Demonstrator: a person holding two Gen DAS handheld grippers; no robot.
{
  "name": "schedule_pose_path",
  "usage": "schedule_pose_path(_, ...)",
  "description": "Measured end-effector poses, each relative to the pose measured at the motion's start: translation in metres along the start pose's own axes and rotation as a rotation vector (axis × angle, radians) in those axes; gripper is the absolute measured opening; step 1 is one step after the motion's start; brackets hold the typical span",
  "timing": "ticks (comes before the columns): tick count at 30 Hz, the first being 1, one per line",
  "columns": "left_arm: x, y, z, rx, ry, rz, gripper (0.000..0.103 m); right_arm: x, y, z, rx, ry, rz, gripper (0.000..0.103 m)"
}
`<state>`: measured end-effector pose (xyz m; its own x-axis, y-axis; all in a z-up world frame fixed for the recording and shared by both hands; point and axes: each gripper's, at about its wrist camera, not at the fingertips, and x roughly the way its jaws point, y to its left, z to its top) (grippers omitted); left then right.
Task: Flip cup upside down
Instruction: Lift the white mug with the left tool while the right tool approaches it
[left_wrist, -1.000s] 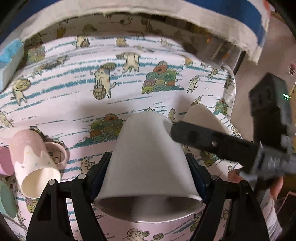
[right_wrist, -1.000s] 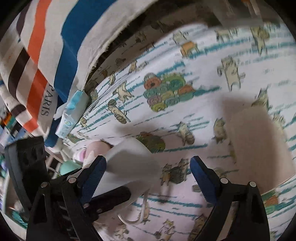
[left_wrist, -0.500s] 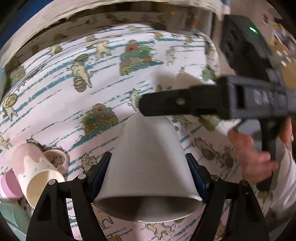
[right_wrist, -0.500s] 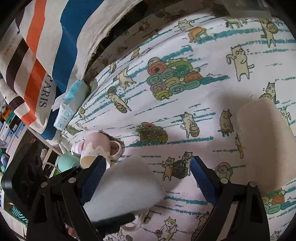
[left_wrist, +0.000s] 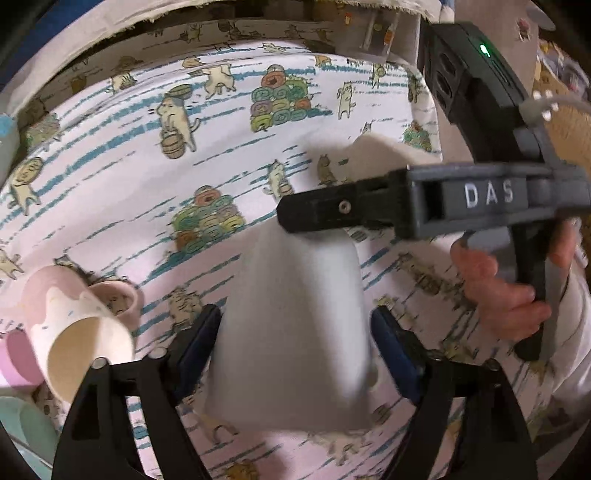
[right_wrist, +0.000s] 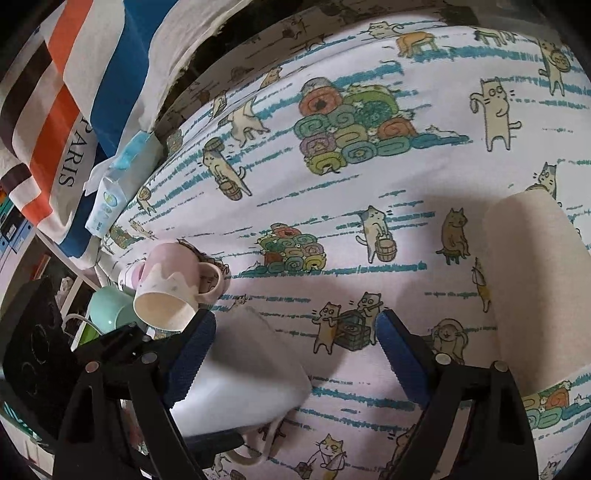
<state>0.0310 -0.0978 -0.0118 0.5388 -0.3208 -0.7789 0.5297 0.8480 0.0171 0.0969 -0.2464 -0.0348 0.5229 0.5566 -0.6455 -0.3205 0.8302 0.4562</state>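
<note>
Two blue pads of the left gripper (left_wrist: 295, 347) clamp the white cup (left_wrist: 295, 332) above the cat-print cloth (left_wrist: 129, 155), base pointing away, for turning over, while the right gripper (right_wrist: 295, 350) stands wide, holding nothing.

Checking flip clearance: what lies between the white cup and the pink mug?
Left wrist view: a blue pad of the left gripper and cat-print cloth lie between white cup and pink mug.
</note>
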Motion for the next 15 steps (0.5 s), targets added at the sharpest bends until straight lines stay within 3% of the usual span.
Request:
schedule_pose_path(5, -0.006, 0.009, -0.015, -0.008, 0.014, 0.044, 0.089, -0.002, 0.008, -0.001, -0.046, -0.014, -0.027, 0.091)
schedule_pose_path(9, -0.020, 0.014, -0.028, 0.000, -0.023, 0.056, 0.088, -0.002, 0.012, 0.006, -0.050, -0.041, -0.093, 0.090)
schedule_pose_path(15, -0.024, 0.010, -0.038, 0.028, -0.021, 0.050, 0.085, 0.026, 0.031, 0.022, -0.097, 0.052, -0.167, 0.090)
